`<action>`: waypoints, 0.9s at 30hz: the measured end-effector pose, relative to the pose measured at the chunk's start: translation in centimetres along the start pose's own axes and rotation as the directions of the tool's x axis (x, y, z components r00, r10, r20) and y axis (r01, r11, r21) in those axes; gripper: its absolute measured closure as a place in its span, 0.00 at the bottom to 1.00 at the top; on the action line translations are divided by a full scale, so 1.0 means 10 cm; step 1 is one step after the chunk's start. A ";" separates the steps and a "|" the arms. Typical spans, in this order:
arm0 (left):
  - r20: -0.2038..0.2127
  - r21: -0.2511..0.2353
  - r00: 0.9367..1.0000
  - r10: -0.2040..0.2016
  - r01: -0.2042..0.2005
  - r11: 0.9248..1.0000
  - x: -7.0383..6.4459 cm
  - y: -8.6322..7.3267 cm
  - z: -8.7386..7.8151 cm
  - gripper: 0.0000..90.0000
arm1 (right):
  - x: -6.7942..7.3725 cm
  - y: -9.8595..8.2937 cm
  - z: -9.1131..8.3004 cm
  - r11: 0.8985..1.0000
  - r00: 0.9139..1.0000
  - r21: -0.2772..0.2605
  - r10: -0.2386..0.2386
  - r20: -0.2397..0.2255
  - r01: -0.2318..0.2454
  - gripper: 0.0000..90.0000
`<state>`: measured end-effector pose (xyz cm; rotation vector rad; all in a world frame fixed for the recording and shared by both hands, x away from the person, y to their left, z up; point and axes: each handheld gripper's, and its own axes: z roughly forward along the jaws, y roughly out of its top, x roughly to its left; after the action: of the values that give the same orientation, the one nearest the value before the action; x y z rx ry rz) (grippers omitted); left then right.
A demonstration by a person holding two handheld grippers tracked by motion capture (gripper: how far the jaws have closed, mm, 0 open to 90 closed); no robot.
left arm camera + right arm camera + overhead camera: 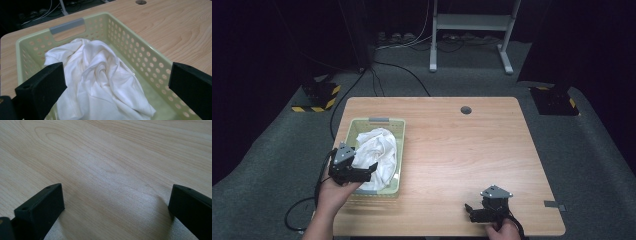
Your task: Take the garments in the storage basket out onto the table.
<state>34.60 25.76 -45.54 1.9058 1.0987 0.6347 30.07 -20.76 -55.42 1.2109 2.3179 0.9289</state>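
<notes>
White cloth [100,75] bunched in pale green perforated basket [140,50], centre-left of high view. Left gripper [362,171] over basket's near end, jaws spread wide, cloth between and just beyond. Right gripper [472,212] lower right, spread over bare wooden table [105,157].

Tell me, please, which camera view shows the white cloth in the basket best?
The left gripper view: the white cloth lies crumpled close ahead in the pale green basket, between the open jaws of the left gripper, folds clear. In the high view the cloth is small and distant. The right gripper view shows bare table.
</notes>
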 end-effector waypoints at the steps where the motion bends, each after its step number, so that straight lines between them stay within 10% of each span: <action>1: 0.003 0.004 1.000 -0.010 0.010 1.000 0.01 0.01 0.02 0.01 | 0.00 0.00 0.00 1.000 1.000 -0.001 -0.001 0.000 0.001 0.00; 27: -0.003 0.174 1.000 -0.029 0.029 0.984 0.26 0.22 0.53 0.01 | 0.00 0.00 0.00 1.000 1.000 -0.002 -0.001 -0.001 0.001 0.00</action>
<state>40.87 25.28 -46.41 2.0333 1.2136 0.5377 30.09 -20.78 -55.43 1.2087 2.3176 0.9314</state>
